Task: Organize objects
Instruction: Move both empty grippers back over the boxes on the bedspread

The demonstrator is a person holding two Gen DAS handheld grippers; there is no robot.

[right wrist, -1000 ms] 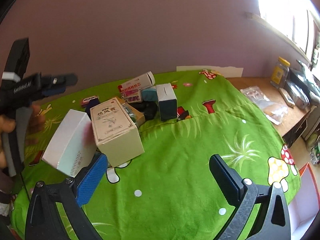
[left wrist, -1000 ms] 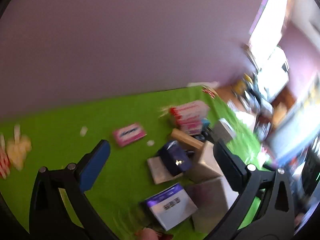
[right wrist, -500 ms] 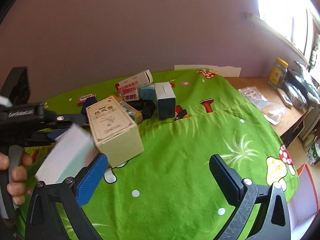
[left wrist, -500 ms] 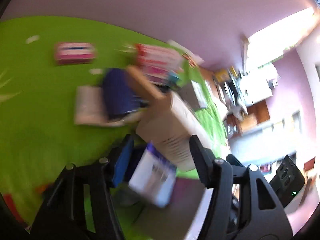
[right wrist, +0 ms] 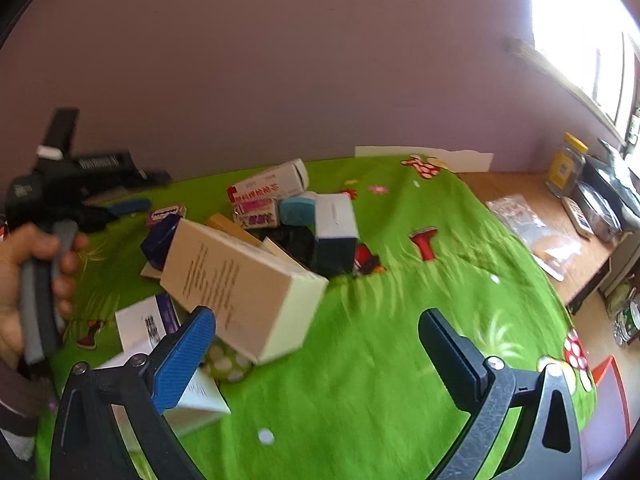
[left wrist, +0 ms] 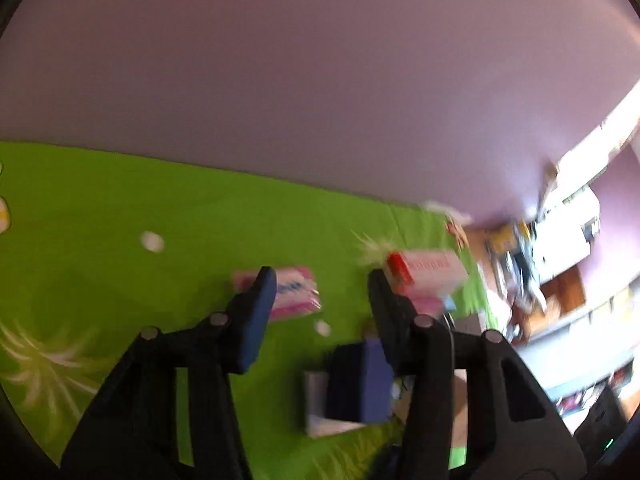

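Note:
A pile of small boxes lies on the green cloth point(right wrist: 400, 320). A big beige box point(right wrist: 240, 284) leans tilted against the pile. A white box with a purple band point(right wrist: 148, 324) lies partly behind my right gripper's blue pad. My right gripper point(right wrist: 320, 344) is open, nothing between its fingers. A hand point(right wrist: 24, 280) holds my left gripper point(right wrist: 140, 190) over the pile's far left. In the left wrist view, the left gripper point(left wrist: 320, 300) is closing on nothing; a pink packet point(left wrist: 296, 292) lies beyond it, with a dark blue box point(left wrist: 360, 384) and a red-and-white box point(left wrist: 428, 272) to its right.
A purple wall stands behind the cloth. At the right a wooden desk point(right wrist: 520, 196) bears a yellow-lidded jar point(right wrist: 564, 164), plastic bags point(right wrist: 532, 224) and other clutter. A teal-and-white box point(right wrist: 336, 224) stands upright in the pile. The cloth's right half is bare.
The white box left the left gripper's jaws and now lies on the cloth. The left gripper moved off toward the pink packet, jaws narrower. The beige box has tipped over.

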